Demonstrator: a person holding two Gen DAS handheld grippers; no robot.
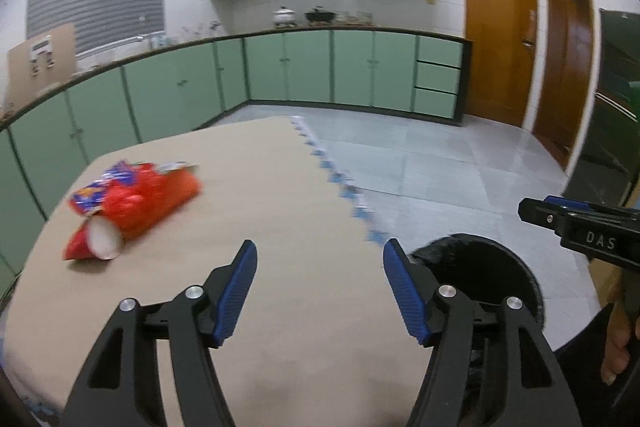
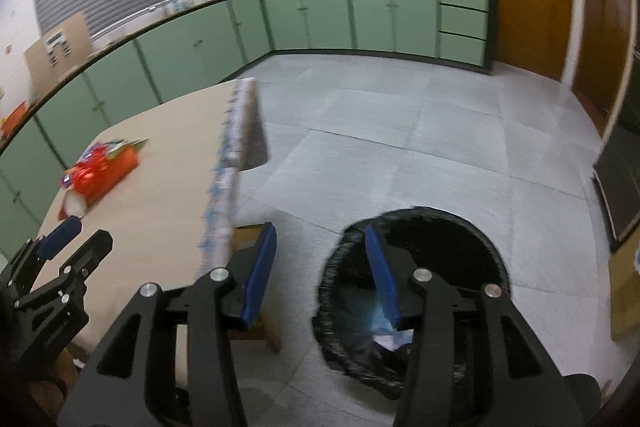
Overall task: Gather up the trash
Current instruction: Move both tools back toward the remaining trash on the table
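A heap of red trash lies on the beige table (image 1: 280, 187) at the far left: a red crumpled snack bag (image 1: 144, 195), a red paper cup (image 1: 96, 241) on its side and a colourful wrapper. The heap also shows in the right wrist view (image 2: 100, 171). My left gripper (image 1: 320, 255) is open and empty above the table's near part, to the right of the heap. My right gripper (image 2: 322, 239) is open and empty above the black-lined trash bin (image 2: 440, 239) on the floor. Blue and white scraps (image 2: 384, 327) lie in the bin.
The table's right edge has a blue-patterned trim (image 2: 228, 195). The bin also shows in the left wrist view (image 1: 480, 267), beside the table. Green cabinets (image 1: 280, 67) run along the back walls. Wooden doors (image 1: 500, 39) stand at right. Grey tiled floor (image 2: 400, 127) spreads beyond the bin.
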